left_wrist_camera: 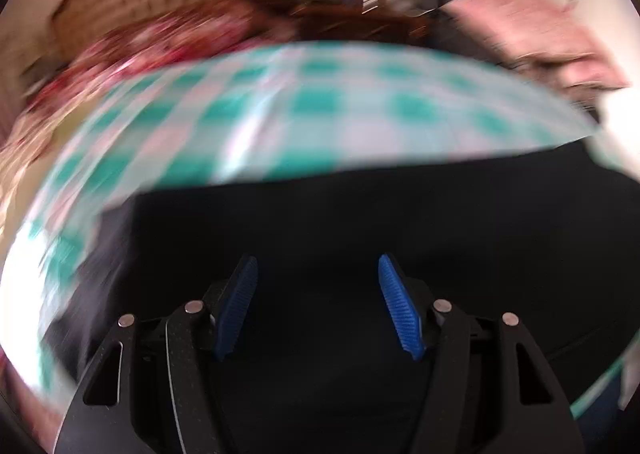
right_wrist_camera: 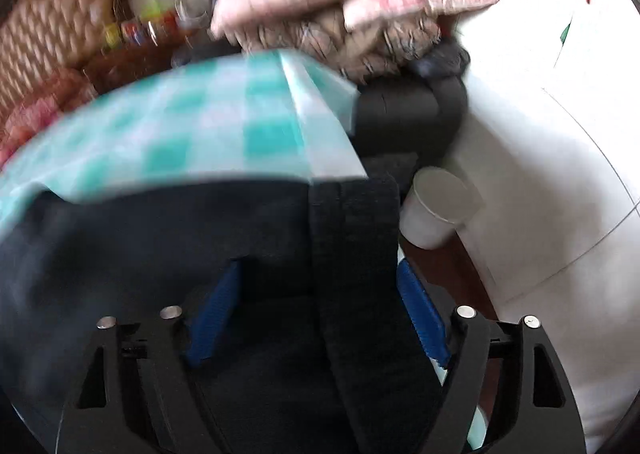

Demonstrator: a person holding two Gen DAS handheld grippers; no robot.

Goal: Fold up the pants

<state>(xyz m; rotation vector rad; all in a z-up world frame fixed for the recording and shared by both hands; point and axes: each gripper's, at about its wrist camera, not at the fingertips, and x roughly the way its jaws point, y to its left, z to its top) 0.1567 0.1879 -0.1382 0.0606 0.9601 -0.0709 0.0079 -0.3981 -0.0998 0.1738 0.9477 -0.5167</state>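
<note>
Both hand-held grippers point down at the dark navy fabric pants (left_wrist_camera: 360, 222), which lie spread on a table covered with a green-and-white checked cloth (left_wrist_camera: 304, 102), reaching its near edge. With blue ribbed pads spread apart, the left gripper (left_wrist_camera: 318, 274) stands open over flat dark cloth and pinches nothing. At the table's right edge, beside a small white cup (right_wrist_camera: 436, 206), the right gripper (right_wrist_camera: 316, 282) is also open, the thick waistband (right_wrist_camera: 352, 238) running between its pads, unclamped.
</note>
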